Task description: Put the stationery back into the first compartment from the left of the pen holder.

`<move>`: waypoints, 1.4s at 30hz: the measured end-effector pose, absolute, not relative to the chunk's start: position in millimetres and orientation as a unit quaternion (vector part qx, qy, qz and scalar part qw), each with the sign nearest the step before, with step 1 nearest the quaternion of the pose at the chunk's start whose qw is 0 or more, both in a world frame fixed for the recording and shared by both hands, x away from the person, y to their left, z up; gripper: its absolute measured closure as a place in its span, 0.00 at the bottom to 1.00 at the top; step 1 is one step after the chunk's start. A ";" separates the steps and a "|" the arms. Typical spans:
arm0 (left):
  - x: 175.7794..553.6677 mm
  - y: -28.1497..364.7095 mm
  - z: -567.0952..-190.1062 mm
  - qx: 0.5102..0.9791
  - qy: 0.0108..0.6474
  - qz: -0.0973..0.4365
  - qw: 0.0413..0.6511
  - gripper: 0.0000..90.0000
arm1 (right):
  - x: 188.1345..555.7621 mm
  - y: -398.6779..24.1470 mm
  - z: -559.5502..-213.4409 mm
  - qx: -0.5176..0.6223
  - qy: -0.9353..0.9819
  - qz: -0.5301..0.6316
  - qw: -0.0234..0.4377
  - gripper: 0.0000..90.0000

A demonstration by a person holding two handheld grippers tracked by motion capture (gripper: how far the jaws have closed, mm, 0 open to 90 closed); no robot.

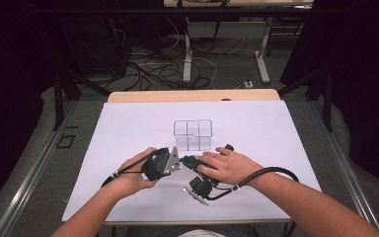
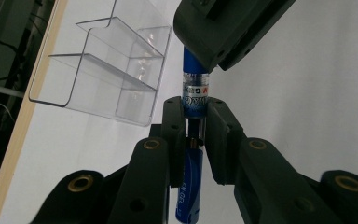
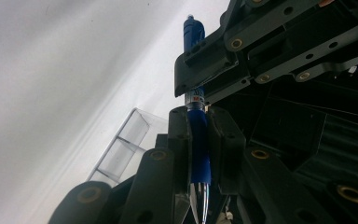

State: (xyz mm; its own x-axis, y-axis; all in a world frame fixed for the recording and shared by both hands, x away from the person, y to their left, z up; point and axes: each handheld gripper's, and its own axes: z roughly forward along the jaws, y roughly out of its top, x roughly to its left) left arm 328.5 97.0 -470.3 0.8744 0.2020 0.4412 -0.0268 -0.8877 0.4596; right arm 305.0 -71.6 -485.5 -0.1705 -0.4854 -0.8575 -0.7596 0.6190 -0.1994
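A blue pen [image 2: 193,100] with a clear, labelled middle band is clamped between both grippers just in front of a clear plastic organizer [image 1: 193,134]. My left gripper [image 2: 196,112] is shut on the pen's middle, pads pressing both sides. My right gripper [image 3: 199,119] is shut on the pen's blue grip, above its silver tip. In the high view the left gripper [image 1: 173,162] and right gripper [image 1: 190,162] meet tip to tip above the white table cover [image 1: 128,128], a hand on each. The pen's far end [image 3: 193,28] pokes past the left gripper's jaws.
The clear organizer [image 2: 107,70] has several compartments and stands upright near the table's middle. The table's wooden far edge [image 1: 192,96] lies behind it. Cables trail from both grippers along the forearms. Table legs and loose cables sit on the floor beyond.
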 end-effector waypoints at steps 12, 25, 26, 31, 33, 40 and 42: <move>334.6 102.5 -470.8 0.938 0.078 0.242 0.238 0.88 | 304.3 -73.8 -484.5 -0.384 0.763 0.151 0.498 0.78; 345.2 113.6 -458.8 0.922 0.147 0.216 0.286 0.88 | 310.0 -81.2 -480.6 -0.343 0.771 0.187 0.503 0.55; 346.3 114.7 -457.2 0.920 0.151 0.216 0.291 0.88 | 310.5 -82.4 -479.8 -0.335 0.775 0.191 0.501 0.55; 351.5 119.4 -451.0 0.903 0.186 0.206 0.329 0.88 | 312.5 -89.9 -478.3 -0.283 0.796 0.219 0.488 0.53; 353.6 121.9 -447.8 0.893 0.203 0.202 0.348 0.88 | 311.4 -92.5 -477.7 -0.259 0.806 0.230 0.480 0.53; 360.2 125.7 -437.6 0.869 0.237 0.201 0.385 0.88 | 311.7 -97.9 -478.0 -0.176 0.826 0.265 0.465 0.51; 362.9 127.4 -434.9 0.863 0.246 0.201 0.394 0.88 | 312.5 -99.3 -478.5 -0.154 0.831 0.272 0.461 0.48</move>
